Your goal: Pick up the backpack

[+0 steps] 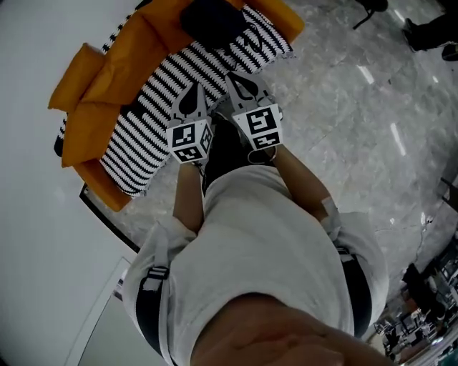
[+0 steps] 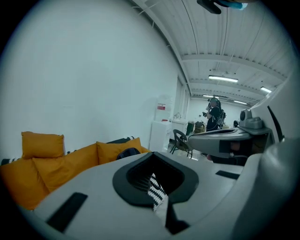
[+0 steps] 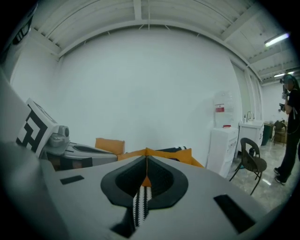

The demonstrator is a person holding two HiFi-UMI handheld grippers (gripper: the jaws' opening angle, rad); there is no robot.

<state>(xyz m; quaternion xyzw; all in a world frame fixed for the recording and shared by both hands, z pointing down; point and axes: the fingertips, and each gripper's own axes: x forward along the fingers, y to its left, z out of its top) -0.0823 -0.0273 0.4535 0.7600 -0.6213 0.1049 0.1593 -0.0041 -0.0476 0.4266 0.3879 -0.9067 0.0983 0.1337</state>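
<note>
Backpack: the black fabric backpack (image 1: 211, 20) lay on the far end of the sofa, well ahead of your grippers.
Sofa: black-and-white striped sofa (image 1: 143, 121) with plump orange cushions (image 1: 107, 71).
Left gripper (image 1: 192, 99): you held its fingers pressed together on nothing, pointing at the sofa.
Right gripper (image 1: 245, 87): likewise closed, just beside the left gripper.

White wall (image 3: 140, 89), grey marble floor (image 1: 343, 121), striped sofa (image 1: 154, 107)

Sofa (image 1: 136, 143) along the wall, cushions (image 1: 93, 93) lining its back, backpack (image 1: 211, 21) on the sofa's far end, left gripper (image 1: 192, 99) and right gripper (image 1: 243, 87) side by side above its near edge, cabinet (image 3: 224, 150) and chair (image 3: 251, 161) beyond the sofa.
</note>
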